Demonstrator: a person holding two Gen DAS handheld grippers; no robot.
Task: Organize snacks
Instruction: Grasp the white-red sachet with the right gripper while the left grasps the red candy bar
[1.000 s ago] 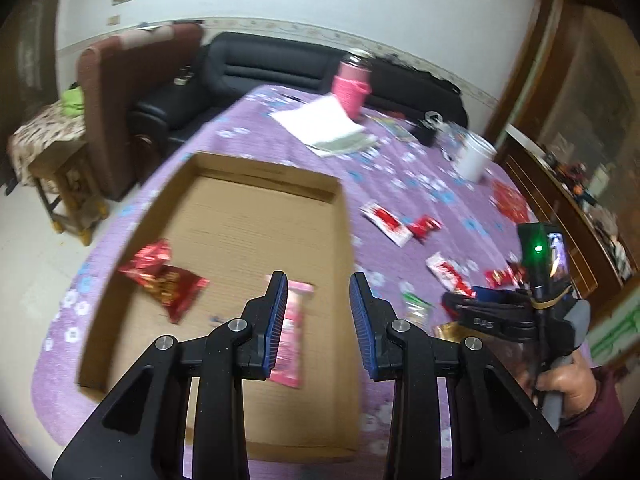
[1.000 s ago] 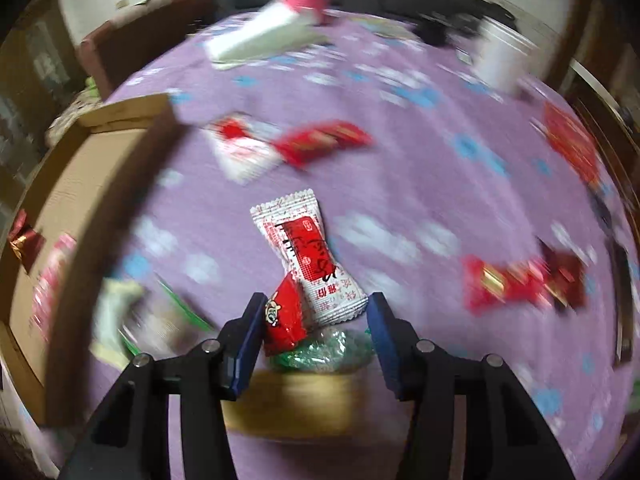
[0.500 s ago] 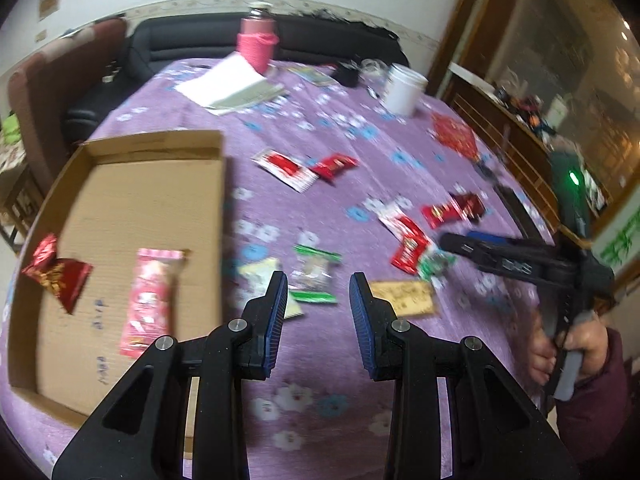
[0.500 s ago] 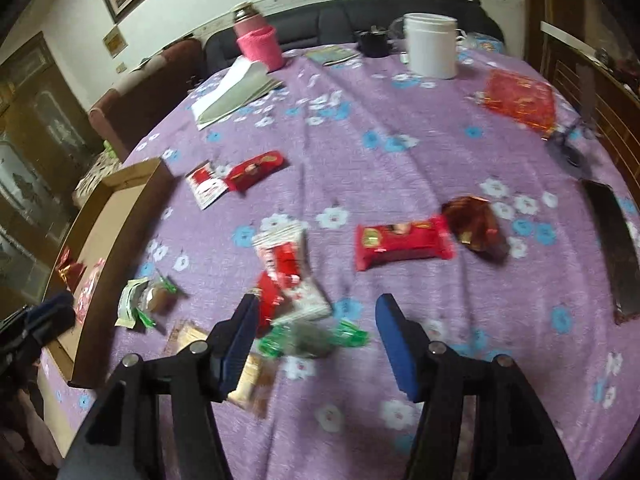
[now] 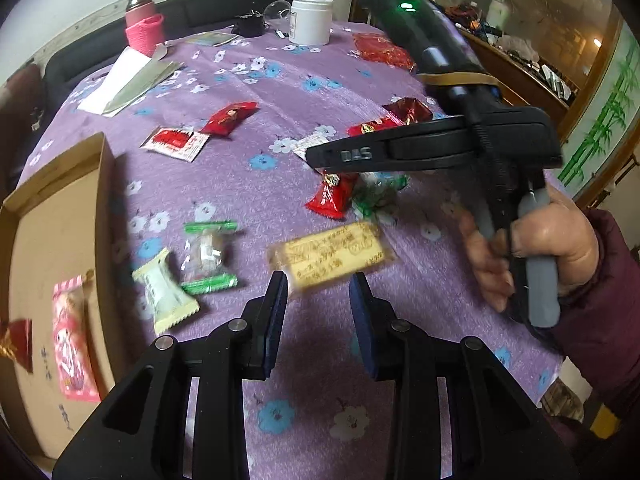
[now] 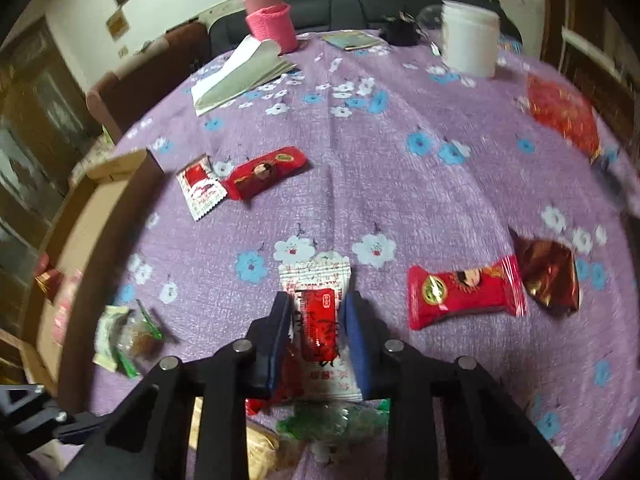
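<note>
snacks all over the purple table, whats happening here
A person with a gripper in each hand is sorting wrapped snacks into the cardboard box, which already holds a pink packet. The right gripper straddles a white-and-red packet, jaws not clearly clamped. The left gripper is open above a yellow packet. Most snacks lie on the tablecloth.

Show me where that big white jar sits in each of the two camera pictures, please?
Left wrist view: the white jar stands at the far edge of the table, top centre.
Right wrist view: the white jar is at the top right, blurred.
Shared landmark: the pink-sleeved flask, left of the jar in both.
</note>
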